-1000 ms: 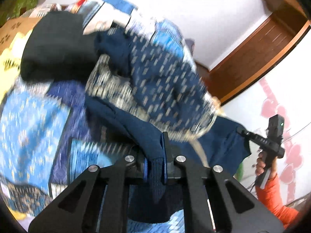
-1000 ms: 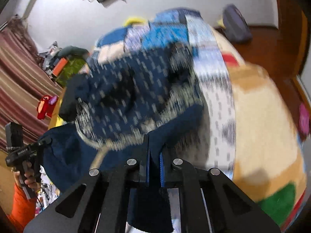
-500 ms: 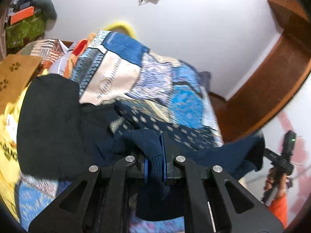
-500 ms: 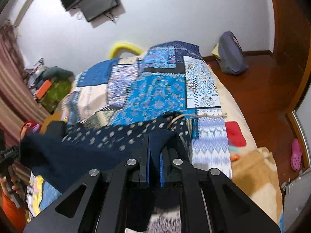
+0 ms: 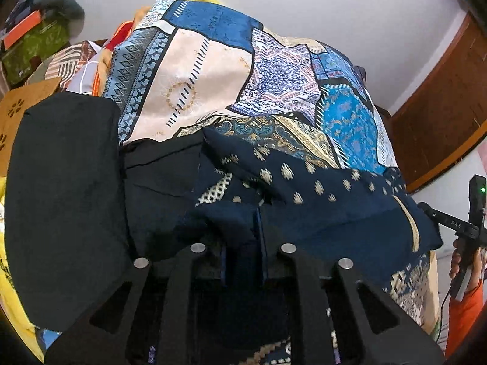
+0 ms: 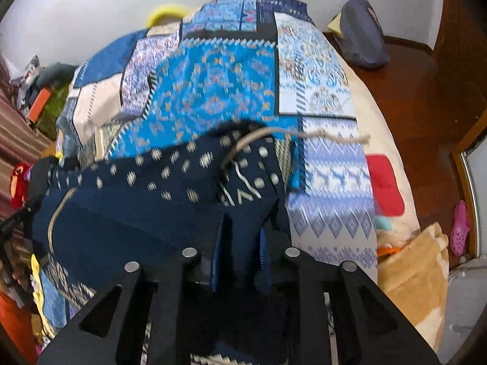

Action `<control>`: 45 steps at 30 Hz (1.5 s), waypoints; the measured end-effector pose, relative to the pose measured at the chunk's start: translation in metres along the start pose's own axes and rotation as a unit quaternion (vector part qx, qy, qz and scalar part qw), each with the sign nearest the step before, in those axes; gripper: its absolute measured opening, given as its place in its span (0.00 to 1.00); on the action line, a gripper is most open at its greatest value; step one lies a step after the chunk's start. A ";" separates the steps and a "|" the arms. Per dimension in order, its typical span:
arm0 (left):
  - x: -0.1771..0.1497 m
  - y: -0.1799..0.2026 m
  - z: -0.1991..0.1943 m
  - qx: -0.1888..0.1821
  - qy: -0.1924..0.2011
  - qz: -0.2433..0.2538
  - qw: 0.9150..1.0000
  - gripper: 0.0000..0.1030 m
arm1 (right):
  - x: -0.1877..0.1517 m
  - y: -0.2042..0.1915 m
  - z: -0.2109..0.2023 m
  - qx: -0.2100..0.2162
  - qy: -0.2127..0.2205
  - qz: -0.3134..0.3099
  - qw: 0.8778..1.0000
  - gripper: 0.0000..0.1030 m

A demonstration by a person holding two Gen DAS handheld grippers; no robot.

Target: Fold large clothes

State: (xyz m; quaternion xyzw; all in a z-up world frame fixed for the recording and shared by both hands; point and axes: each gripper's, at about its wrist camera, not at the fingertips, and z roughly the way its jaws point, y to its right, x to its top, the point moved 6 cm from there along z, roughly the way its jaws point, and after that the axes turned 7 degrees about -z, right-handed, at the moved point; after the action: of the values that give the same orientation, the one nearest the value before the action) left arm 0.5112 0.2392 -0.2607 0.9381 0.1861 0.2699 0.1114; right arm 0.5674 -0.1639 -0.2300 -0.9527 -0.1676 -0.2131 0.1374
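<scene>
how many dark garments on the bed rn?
2: the navy patterned cloth garment across the patchwork bedspread, and a plain black garment at its left. More may be hidden.

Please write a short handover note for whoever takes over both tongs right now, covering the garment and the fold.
Left tongs: jaws opening, navy fabric between them.
Right tongs: jaws opening too, fabric between them.
Navy patterned garment: spread across the patchwork bedspread, near edge doubled over, beige drawstring trailing onto the bedspread.
Black garment: lying beside it at the left wrist view's left.
Done: one fold laid down.
Left: let go fully, back the tongs out, then probably fold again and smooth.
</scene>
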 end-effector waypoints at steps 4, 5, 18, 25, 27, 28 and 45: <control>-0.007 0.011 -0.023 0.030 0.010 0.035 0.999 0.40 | -0.004 -0.001 -0.027 -0.057 0.023 -0.002 0.998 0.39; -0.009 0.014 -0.034 0.046 0.026 0.048 0.997 0.50 | -0.004 -0.004 -0.037 -0.068 0.037 -0.006 0.997 0.42; -0.080 0.064 -0.072 0.026 0.038 0.148 0.988 0.60 | -0.054 -0.088 -0.083 -0.004 0.082 -0.104 0.991 0.42; -0.106 0.066 -0.024 0.030 0.004 0.132 0.991 0.59 | -0.069 -0.104 -0.030 -0.009 0.029 -0.126 0.992 0.42; -0.101 0.061 -0.009 0.029 -0.001 0.112 0.993 0.60 | -0.065 -0.100 -0.016 -0.010 0.016 -0.113 0.993 0.42; -0.095 0.060 -0.005 0.022 -0.003 0.102 0.995 0.59 | -0.061 -0.098 -0.010 -0.006 0.013 -0.104 0.994 0.42; 0.063 0.071 -0.070 0.032 0.154 0.059 0.986 0.56 | 0.055 -0.089 -0.056 -0.042 0.141 -0.032 0.989 0.43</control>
State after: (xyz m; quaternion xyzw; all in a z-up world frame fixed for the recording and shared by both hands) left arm 0.5429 0.2086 -0.1516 0.8979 0.1536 0.4112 0.0350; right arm 0.5603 -0.0874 -0.1390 -0.9122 -0.1680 -0.3563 0.1128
